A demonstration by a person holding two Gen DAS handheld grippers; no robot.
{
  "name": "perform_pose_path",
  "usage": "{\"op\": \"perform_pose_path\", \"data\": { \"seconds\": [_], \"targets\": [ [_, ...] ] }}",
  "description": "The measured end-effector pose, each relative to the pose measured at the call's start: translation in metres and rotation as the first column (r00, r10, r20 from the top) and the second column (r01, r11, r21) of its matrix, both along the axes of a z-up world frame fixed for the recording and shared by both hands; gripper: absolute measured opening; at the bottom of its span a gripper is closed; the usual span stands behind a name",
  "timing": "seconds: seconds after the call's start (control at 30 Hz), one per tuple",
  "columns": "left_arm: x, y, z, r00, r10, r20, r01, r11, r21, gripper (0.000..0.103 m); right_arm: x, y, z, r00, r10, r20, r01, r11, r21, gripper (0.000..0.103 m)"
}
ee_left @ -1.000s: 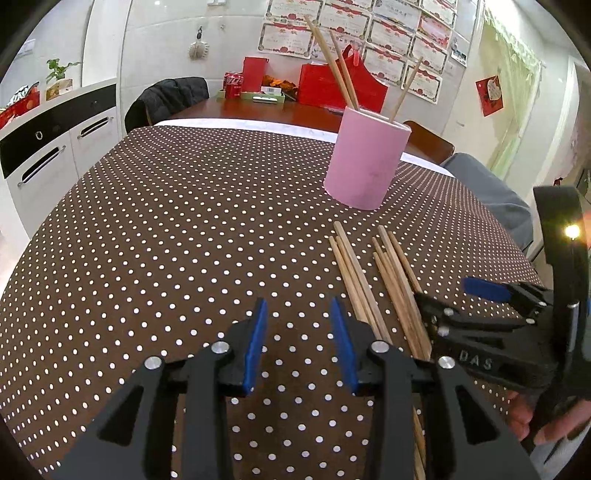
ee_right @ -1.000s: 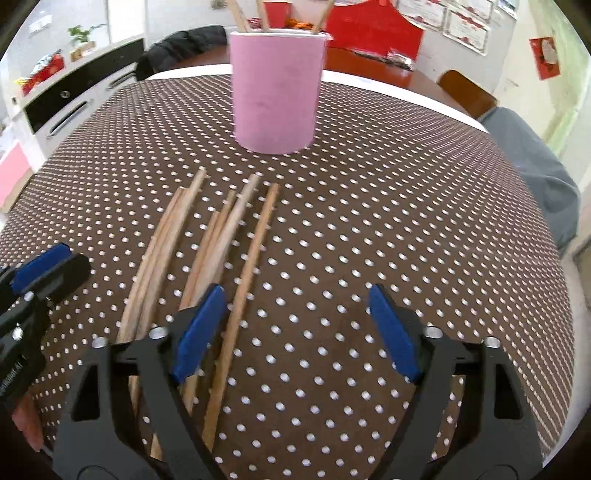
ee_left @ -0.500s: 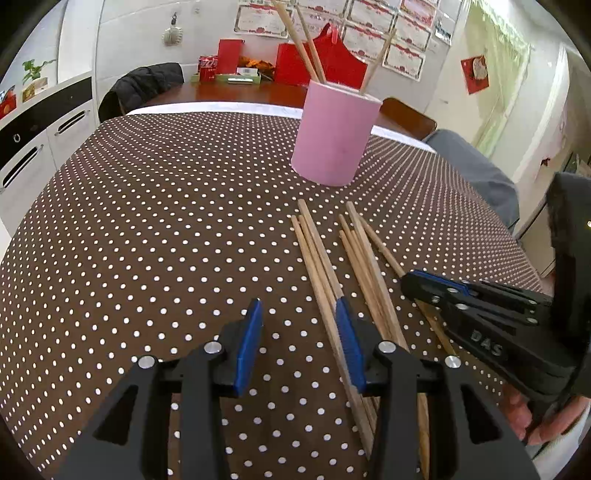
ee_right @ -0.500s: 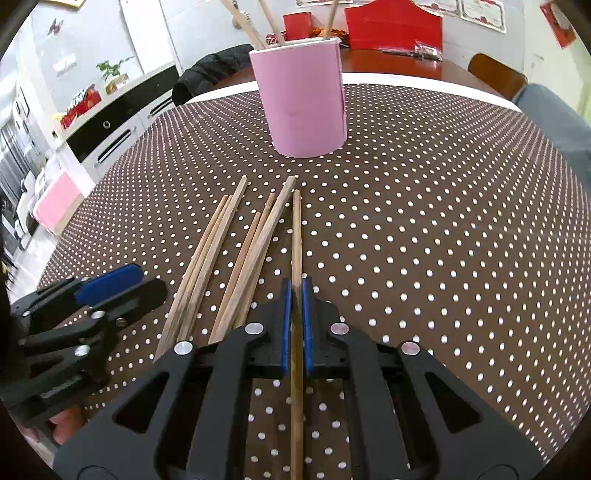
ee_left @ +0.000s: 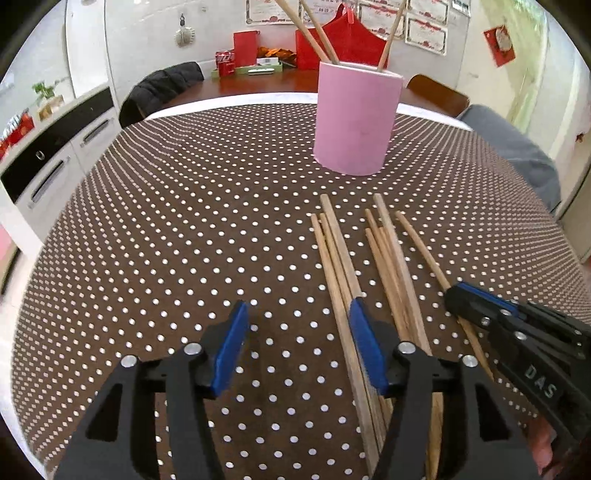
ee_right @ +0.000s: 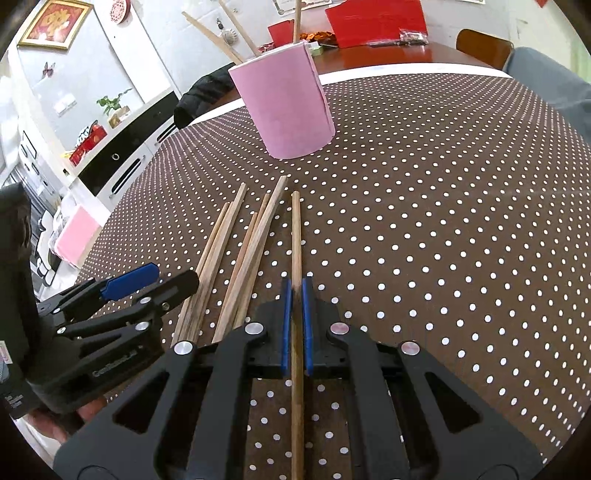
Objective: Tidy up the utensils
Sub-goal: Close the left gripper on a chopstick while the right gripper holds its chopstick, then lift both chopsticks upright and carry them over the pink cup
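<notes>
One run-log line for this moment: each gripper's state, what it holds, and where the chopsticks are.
right gripper: shut on single chopstick | left gripper: open, jaws just opening, empty | loose chopsticks: lying on tablecloth | pink cup: upright, three chopsticks inside

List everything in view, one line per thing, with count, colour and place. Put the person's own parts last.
pink holder: one, pink, upright at the far side of the cloth.
chopsticks in the holder: three, light wood, leaning out of its top.
loose chopsticks: six, light wood, flat on the cloth in front of the holder.
held chopstick: one, light wood, rightmost of the row.
tablecloth: one, brown with white dots, over the table.
left tool: black with blue pads, open, its jaws just widened, nothing between them.
right tool: black with blue pads, shut on the held chopstick.
</notes>
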State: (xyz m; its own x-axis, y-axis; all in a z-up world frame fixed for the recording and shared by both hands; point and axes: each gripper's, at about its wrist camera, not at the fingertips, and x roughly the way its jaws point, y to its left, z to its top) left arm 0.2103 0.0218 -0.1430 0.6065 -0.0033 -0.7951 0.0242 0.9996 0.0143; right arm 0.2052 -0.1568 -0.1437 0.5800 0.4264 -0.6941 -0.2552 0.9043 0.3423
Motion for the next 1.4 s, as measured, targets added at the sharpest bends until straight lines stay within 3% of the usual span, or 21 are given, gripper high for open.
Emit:
{"op": "perform_pose_path", "data": {
  "seconds": [0.13, 0.33, 0.43, 0.6, 0.67, 0.7, 0.73, 0.83, 0.93, 1.17, 1.4],
  "targets": [
    [0.01, -0.01, 0.003, 0.999, 0.016, -0.035, -0.014, 0.998, 0.054, 0.059, 0.0, -0.004, 0.0, 1.0, 0.001, -0.001, -0.001, 1.0, 0.004, 0.006],
    [0.017, -0.007, 0.006, 0.991, 0.066, -0.112, -0.059, 0.996, 0.059, 0.059, 0.001, 0.002, 0.001, 1.0, -0.001, 0.0, 0.001, 1.0, -0.002, 0.006],
    [0.022, -0.01, 0.002, 0.988, 0.047, -0.149, -0.035, 0.996, 0.08, 0.063, 0.001, 0.005, 0.001, 1.0, -0.002, -0.002, 0.002, 1.0, 0.002, 0.006],
    [0.028, -0.008, 0.002, 0.99, 0.06, -0.13, -0.052, 0.997, 0.059, 0.064, 0.002, 0.005, 0.001, 1.0, -0.002, -0.001, 0.002, 1.0, -0.002, 0.006],
    [0.028, -0.006, 0.002, 0.991, 0.031, -0.132, -0.028, 0.999, 0.024, 0.049, 0.003, 0.005, 0.001, 1.0, -0.001, -0.001, 0.001, 1.0, 0.0, 0.006],
    [0.027, -0.006, 0.003, 0.992, 0.014, -0.125, -0.01, 0.999, 0.033, 0.02, 0.003, 0.004, 0.001, 1.0, 0.0, -0.002, 0.0, 1.0, 0.004, 0.006],
    [0.025, -0.01, 0.004, 0.992, -0.007, -0.125, 0.013, 0.999, 0.046, 0.007, 0.004, 0.004, 0.0, 1.0, 0.0, -0.004, 0.0, 1.0, 0.009, 0.006],
    [0.023, -0.013, 0.004, 0.994, -0.037, -0.106, 0.043, 0.998, 0.049, 0.006, 0.005, 0.002, 0.0, 1.0, -0.002, -0.012, 0.002, 1.0, 0.023, 0.006],
    [0.024, -0.002, 0.003, 0.992, -0.034, -0.12, 0.033, 0.999, -0.014, 0.006, 0.006, -0.002, 0.004, 1.0, -0.012, -0.017, 0.012, 1.0, 0.011, 0.006],
    [0.021, 0.016, 0.014, 0.994, -0.045, -0.104, 0.036, 0.995, -0.09, 0.006, -0.001, -0.008, 0.034, 0.998, -0.029, 0.058, 0.029, 1.0, 0.008, 0.006],
    [0.014, 0.025, 0.048, 0.998, -0.045, 0.043, 0.051, 0.984, -0.168, 0.006, -0.008, -0.009, 0.068, 0.985, -0.054, 0.161, 0.058, 0.998, -0.016, 0.005]
  ]
}}
